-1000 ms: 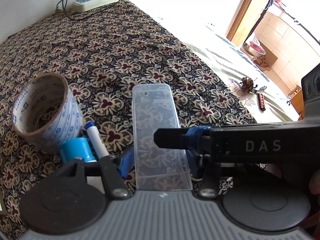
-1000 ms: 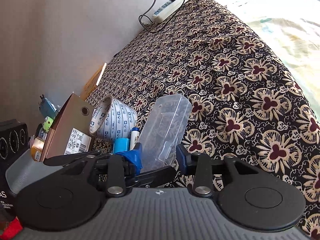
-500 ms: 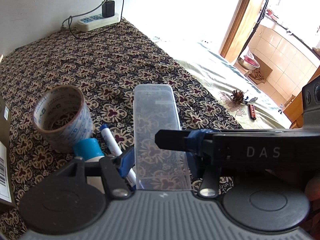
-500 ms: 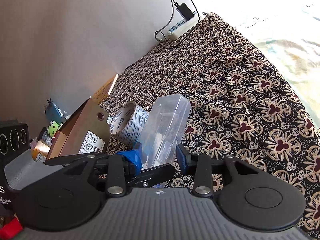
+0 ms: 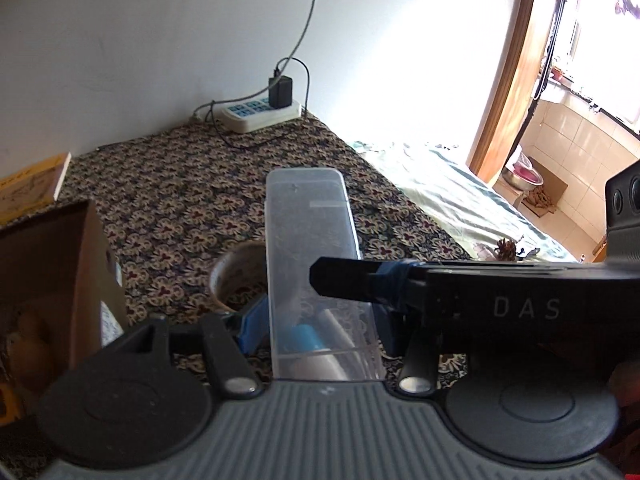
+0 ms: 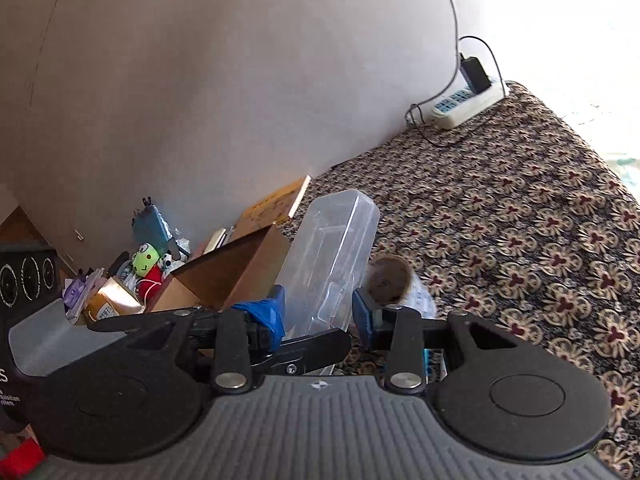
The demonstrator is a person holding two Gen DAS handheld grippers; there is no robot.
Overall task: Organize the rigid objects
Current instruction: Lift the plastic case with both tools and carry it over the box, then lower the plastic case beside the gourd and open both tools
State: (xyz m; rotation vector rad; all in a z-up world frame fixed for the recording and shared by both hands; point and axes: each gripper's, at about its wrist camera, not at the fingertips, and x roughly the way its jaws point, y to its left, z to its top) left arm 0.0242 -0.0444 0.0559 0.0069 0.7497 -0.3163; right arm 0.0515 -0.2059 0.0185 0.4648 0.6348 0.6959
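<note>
A clear plastic box (image 5: pixel 312 264) is held lifted above the patterned bedspread (image 5: pixel 192 184). My left gripper (image 5: pixel 320 324) is shut on its near end, blue pads on both sides. My right gripper (image 6: pixel 320 312) grips the same box (image 6: pixel 332 256) from the other side; its finger (image 5: pixel 360 280) crosses the left wrist view. Below the box stand a roll of printed tape (image 5: pixel 236 276) and a blue-capped item (image 5: pixel 304 338) seen through the plastic. An open brown cardboard box (image 6: pixel 236 272) stands just left of the held box.
A white power strip (image 5: pixel 260 114) with a black charger lies at the wall. A yellow book (image 5: pixel 28 190) lies at the far left. A pile of small things with a green frog toy (image 6: pixel 146 258) is behind the cardboard box. The bed edge drops off at right.
Both grippers have raised the clear box and carried it left toward the cardboard box. The tape roll and blue-capped item now sit under the box instead of left of it.
</note>
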